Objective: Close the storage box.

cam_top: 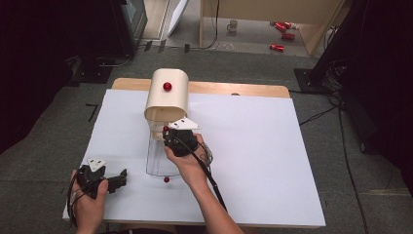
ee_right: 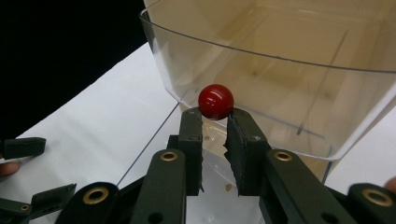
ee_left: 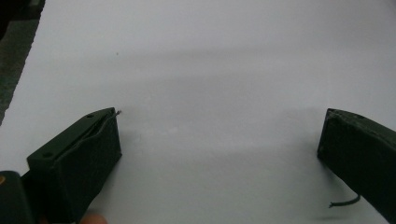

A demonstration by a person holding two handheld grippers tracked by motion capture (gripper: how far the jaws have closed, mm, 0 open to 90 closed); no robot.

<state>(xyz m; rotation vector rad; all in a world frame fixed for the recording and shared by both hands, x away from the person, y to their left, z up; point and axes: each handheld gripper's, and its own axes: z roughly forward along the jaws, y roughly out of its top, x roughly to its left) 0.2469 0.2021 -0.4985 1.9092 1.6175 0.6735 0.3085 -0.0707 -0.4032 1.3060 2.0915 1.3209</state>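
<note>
Red ball (ee_right: 215,101) is pinched at the tips of the right hand-held gripper (ee_right: 215,122) beside the clear container (ee_right: 299,70), while the left hand-held gripper (ee_left: 219,140) rests open on the near-left desk (cam_top: 253,146).

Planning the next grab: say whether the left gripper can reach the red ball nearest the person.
Probably yes: the left gripper, jaws open, points toward the red ball across bare white sheet; nothing lies between.

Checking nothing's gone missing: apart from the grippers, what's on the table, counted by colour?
Red balls: 3
Cream box: 1
Clear container: 1
Total: 5
</note>
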